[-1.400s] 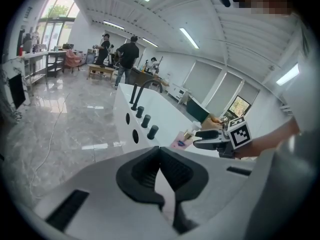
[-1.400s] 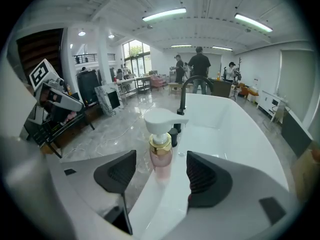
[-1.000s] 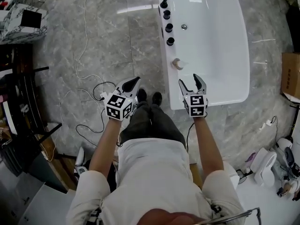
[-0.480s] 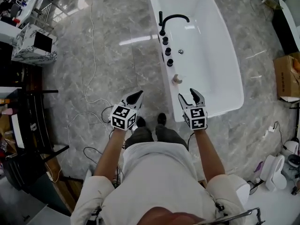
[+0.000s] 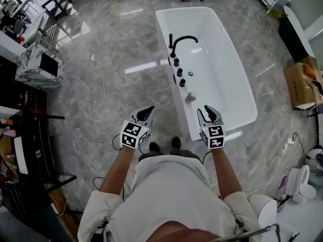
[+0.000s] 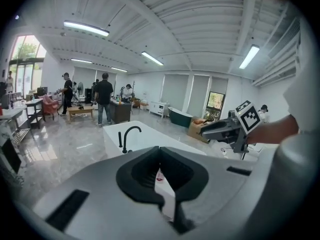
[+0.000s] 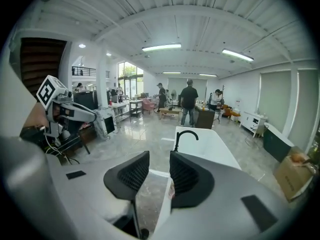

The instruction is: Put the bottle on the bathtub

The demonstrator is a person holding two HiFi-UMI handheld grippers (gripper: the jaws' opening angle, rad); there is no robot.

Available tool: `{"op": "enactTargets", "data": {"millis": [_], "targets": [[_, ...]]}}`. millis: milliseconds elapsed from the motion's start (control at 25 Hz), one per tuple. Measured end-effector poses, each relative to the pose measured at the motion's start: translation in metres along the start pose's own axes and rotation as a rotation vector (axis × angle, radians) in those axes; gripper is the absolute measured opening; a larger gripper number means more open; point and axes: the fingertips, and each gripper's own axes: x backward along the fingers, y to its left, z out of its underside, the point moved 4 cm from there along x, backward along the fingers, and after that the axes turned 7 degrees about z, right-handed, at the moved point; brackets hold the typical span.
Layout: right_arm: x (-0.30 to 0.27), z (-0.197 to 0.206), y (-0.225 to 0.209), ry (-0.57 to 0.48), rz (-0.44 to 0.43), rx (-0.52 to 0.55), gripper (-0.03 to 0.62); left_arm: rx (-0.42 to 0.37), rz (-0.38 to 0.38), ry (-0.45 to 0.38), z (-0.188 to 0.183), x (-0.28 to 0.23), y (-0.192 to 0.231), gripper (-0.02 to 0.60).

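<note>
A person in a white shirt stands at the foot of a white, rectangular freestanding bathtub (image 5: pixel 222 74) in a marble-floored showroom, a handheld gripper raised in each hand. The small, stubby beige bottle (image 5: pixel 190 97) sits on the tub's near long rim, beyond the tips of both sets of jaws and touching neither. It comes just before the row of round black knobs (image 5: pixel 178 72) and the curved black faucet (image 5: pixel 181 40).

The right gripper (image 5: pixel 207 111) is the closer of the two. The bottle lies just ahead of its jaws and a little to their left, and lower down. Those jaws have just been closing but stand part-way apart, with nothing between them but floor and tub edge. The left gripper (image 5: pixel 149 110) hovers over the floor, well off to the bottle's left, its jaws clenched together on nothing.

From overhead the bottle appears to stand upright, its long axis pointing up at the camera, though it is too small in the frame to be sure.

With the bottle resting on the rim and both grippers empty, the placing looks finished. Should the bottle need another touch, the right hand would have the shorter reach, going forward and down along the rim.
</note>
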Motion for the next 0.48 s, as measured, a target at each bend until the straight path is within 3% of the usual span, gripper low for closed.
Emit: {"op": "enactTargets", "data": {"millis": [480], "targets": [[0.048,-0.040,0.013,-0.106,0.018,-0.026,0.059,-0.060,-0.021,-0.107,-0.029,0.041,-0.003,0.008]]}}
